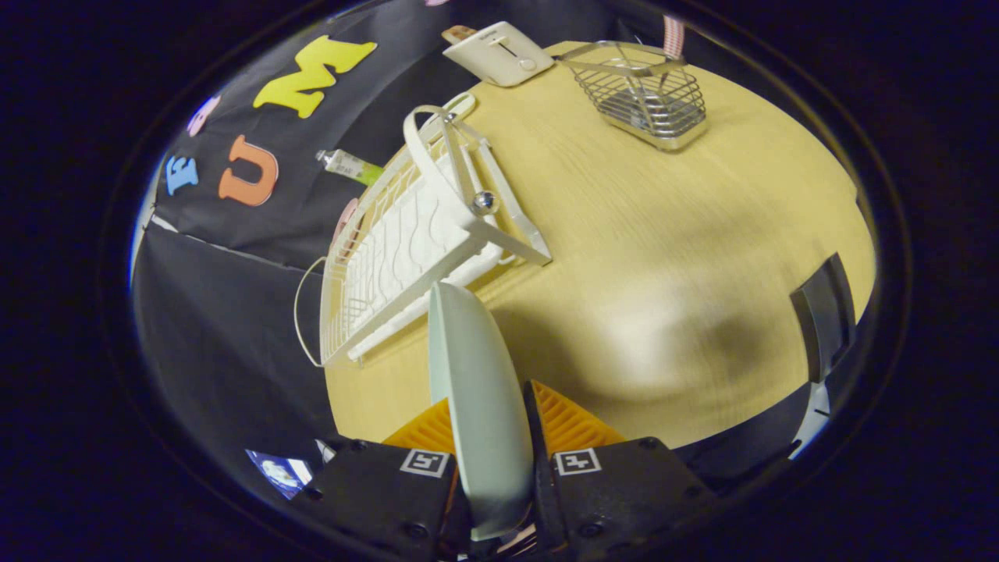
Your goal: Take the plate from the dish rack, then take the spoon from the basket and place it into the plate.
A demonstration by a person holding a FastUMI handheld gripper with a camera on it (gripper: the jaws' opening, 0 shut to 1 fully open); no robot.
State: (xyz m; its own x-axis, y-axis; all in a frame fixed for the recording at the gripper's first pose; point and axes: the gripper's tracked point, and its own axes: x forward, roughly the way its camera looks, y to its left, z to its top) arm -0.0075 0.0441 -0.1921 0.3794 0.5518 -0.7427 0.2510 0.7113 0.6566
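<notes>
Plate [480, 390]: pale, held edge-on between the two fingers of the gripper [490, 437], both pressing on its faces near the rim. It is clear of the dish rack and hangs above the table.

Table [663, 273]: round, wood-grained, bare under the plate and toward 3 o'clock.

Dish rack [414, 242]: white wire, at 11 o'clock from the fingers, just beyond the plate's far edge, its slots vacant as far as can be seen.

Basket [644, 90]: wire, at 1 o'clock, well apart from the plate; the spoon inside cannot be made out.

Toaster [499, 53]: white, at 12 o'clock on the far rim.

Tube [351, 165]: small, beyond the rack at 11 o'clock.

Risk: the grip is narrow and low on the rim, so the plate could pivot or slip if swung quickly. Set down on its edge, it may roll or topple. Its far edge could also catch the rack's frame.

Pose: the gripper is rolled, the table appearing tilted, and raised above the near edge, pointing across toward 12 o'clock.
</notes>
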